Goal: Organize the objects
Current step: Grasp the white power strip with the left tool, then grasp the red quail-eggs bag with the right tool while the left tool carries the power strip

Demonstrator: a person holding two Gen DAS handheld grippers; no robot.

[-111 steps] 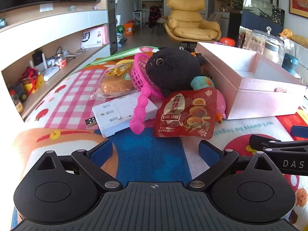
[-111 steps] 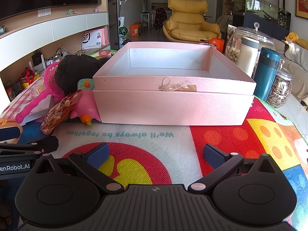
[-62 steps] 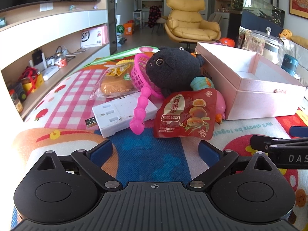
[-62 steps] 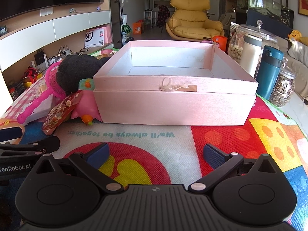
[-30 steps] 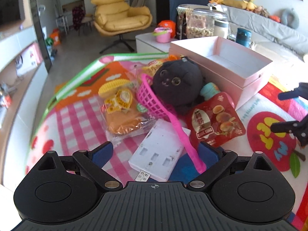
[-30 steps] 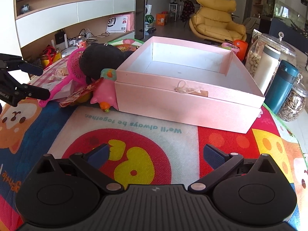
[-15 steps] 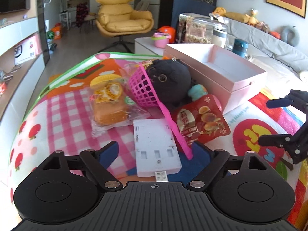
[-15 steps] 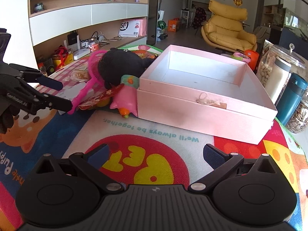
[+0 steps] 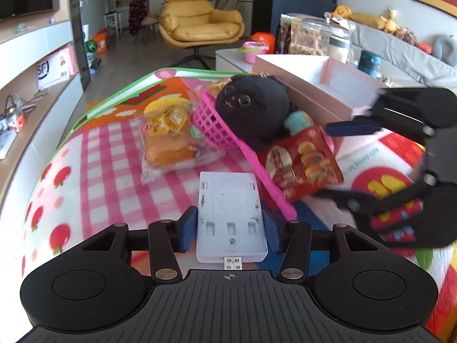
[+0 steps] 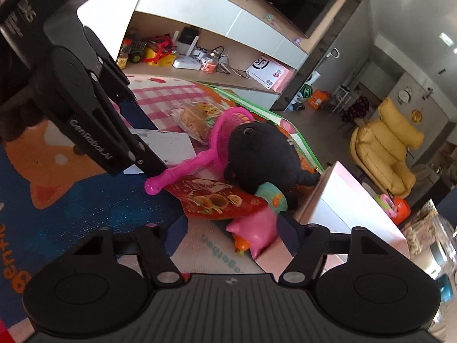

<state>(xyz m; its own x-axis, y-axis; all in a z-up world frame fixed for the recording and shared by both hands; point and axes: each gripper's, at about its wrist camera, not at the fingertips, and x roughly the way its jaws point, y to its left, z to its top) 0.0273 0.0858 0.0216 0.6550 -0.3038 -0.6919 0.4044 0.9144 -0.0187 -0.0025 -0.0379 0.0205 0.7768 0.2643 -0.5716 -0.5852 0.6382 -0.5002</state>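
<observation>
White USB power block (image 9: 231, 214) lies flat on the colourful play mat (image 9: 94, 154), USB plug facing the camera. Left tool (image 9: 230, 230) has been closing and its blue pads sit against both long sides of the block, pinching it at the near end. In the right wrist view the left tool (image 10: 142, 143) covers most of the block (image 10: 171, 145).

Just right of the block: pink net scoop (image 9: 225, 131), handle running down along the block's right edge. Black plush toy (image 9: 251, 108) rests partly in the scoop's basket. Red snack pouch (image 9: 302, 165) leans against the plush, over the handle. Teal-topped toy (image 9: 297, 120) peeks out behind the pouch. Clear bag of pastry (image 9: 168, 143) lies left of the scoop on the pink check part of the mat.

Right tool (image 10: 228, 235), rolled to one side, has been closing too. Between its fingers are a pink pig toy (image 10: 257, 234) and the pouch's lower edge (image 10: 217, 203); pads look just clear of both, so half spread, nothing pinched. In the left wrist view the right tool (image 9: 340, 160) is blurred, fingers above and below the pouch.

Open pink box (image 9: 322, 85) stands behind the pile, touching the plush side. Snack jars (image 9: 308, 40) beyond it. Yellow armchair (image 9: 197, 23) far back. Shelf unit (image 10: 200, 57) with cables along the wall.
</observation>
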